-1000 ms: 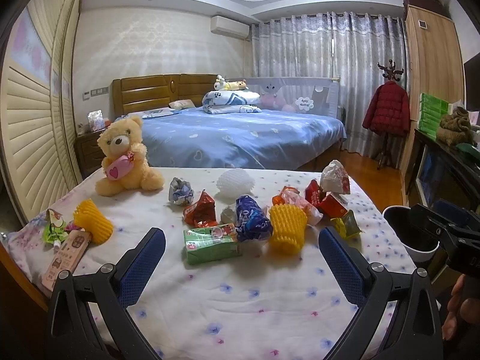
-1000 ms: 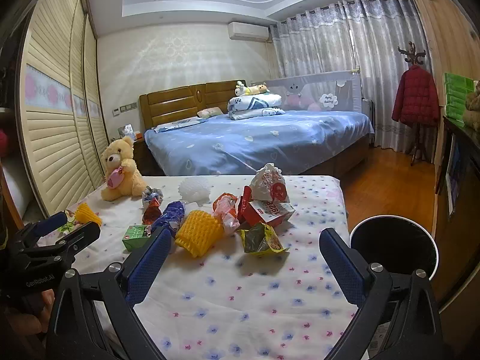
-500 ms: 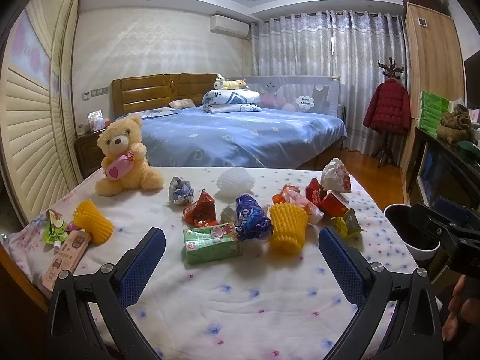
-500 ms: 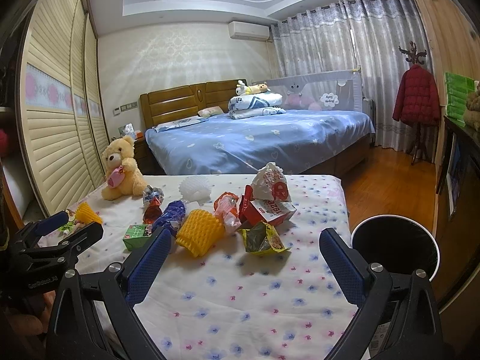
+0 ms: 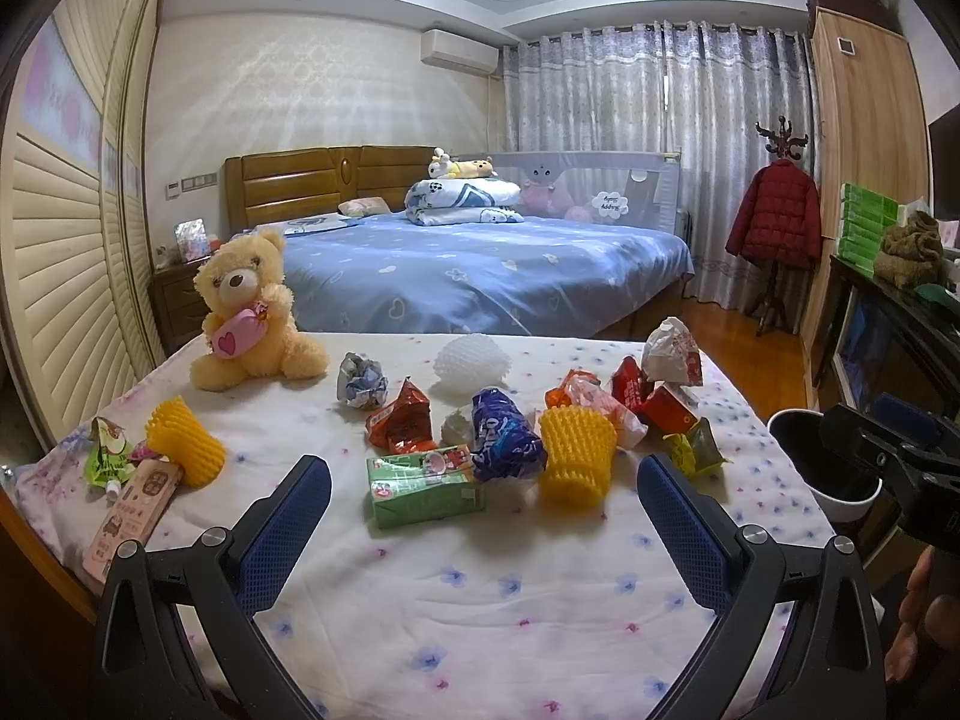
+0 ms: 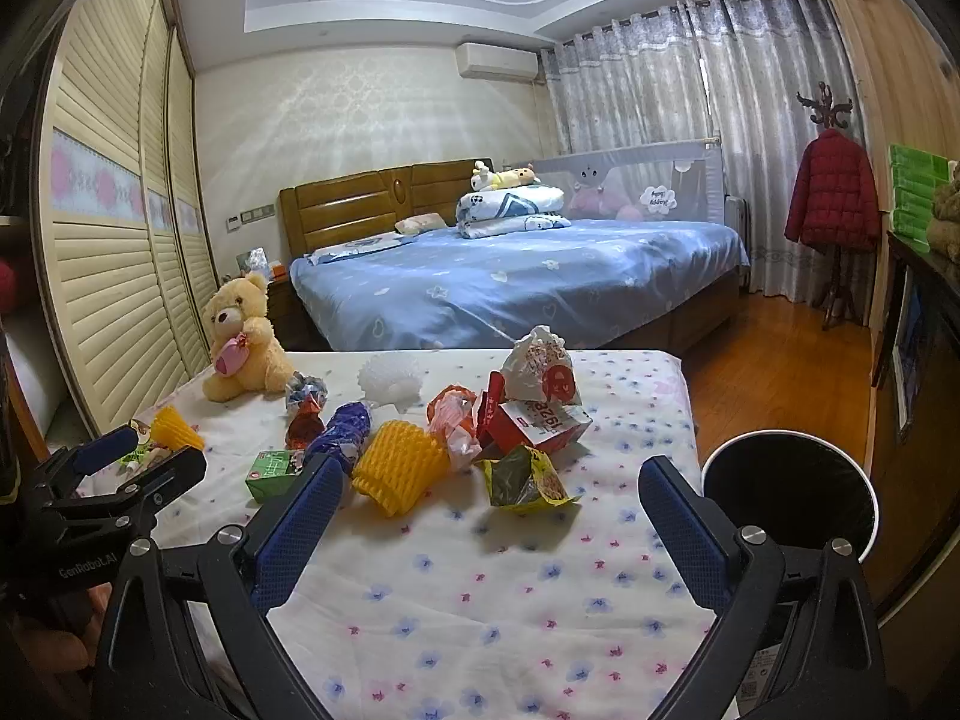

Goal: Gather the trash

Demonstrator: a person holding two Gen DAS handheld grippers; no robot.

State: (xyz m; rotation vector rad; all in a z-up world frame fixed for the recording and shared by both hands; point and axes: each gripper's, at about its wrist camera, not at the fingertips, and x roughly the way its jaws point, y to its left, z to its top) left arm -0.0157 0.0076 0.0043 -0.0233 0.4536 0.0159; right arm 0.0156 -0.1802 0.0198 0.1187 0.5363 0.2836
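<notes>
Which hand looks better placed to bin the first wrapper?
Probably the right: its open tool faces the yellow-green wrapper, with the bin right beside it. The left tool is farther from it.

left gripper (image 5: 483,516), right gripper (image 6: 489,516), jaws wide

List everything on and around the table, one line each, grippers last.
teddy bear: 1, tan, table's far left
foam fruit nets: 2 yellow, 1 white
green carton: 1, centre front
blue wrapper: 1, beside the carton
red wrappers: several, mid-table
paper ball: 1, near the bear
trash bin: 1, white rim, right of the table
left hand-held gripper: open, empty
right hand-held gripper: open, empty
</notes>
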